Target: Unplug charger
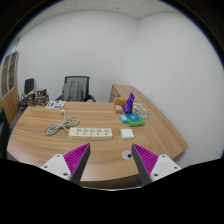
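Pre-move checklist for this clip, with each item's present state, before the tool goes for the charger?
1. Tool open: ok, the pink pads stand well apart with nothing between them.
2. Power strip in view: ok, it lies on the wooden desk, well beyond the fingers.
3. Charger identified: cannot tell; a plug with a white cable sits at the strip's near end, too small to confirm.
4. Path to the strip: ok, bare desk lies between.
5. Tool aligned with the plug: not ok, the strip is left of centre.
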`<state>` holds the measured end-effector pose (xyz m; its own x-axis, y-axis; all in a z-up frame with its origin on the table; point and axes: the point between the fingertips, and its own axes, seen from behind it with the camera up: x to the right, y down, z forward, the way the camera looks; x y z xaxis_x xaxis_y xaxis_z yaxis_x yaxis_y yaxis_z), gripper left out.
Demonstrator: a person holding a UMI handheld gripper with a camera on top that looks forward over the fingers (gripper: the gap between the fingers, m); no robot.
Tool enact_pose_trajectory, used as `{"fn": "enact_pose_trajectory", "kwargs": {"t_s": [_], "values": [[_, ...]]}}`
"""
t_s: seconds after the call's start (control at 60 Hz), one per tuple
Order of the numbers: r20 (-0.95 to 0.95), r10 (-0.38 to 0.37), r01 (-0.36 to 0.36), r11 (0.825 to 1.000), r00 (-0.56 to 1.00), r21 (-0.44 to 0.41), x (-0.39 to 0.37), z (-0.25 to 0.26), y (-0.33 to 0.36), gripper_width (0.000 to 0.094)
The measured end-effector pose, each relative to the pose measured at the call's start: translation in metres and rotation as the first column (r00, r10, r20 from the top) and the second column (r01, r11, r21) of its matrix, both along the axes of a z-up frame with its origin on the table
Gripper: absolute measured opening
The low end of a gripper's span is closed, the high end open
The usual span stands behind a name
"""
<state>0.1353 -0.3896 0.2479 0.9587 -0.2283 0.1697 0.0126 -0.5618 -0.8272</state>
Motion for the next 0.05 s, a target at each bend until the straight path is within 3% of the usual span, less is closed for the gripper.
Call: {"fn": "enact_pose_trajectory", "kwargs": {"t_s": [0.05], "values": [[-0.001,-0.002,0.002,1.000,1.000,0.005,-0.0013,0.0018,0.0003,0.0859]]}}
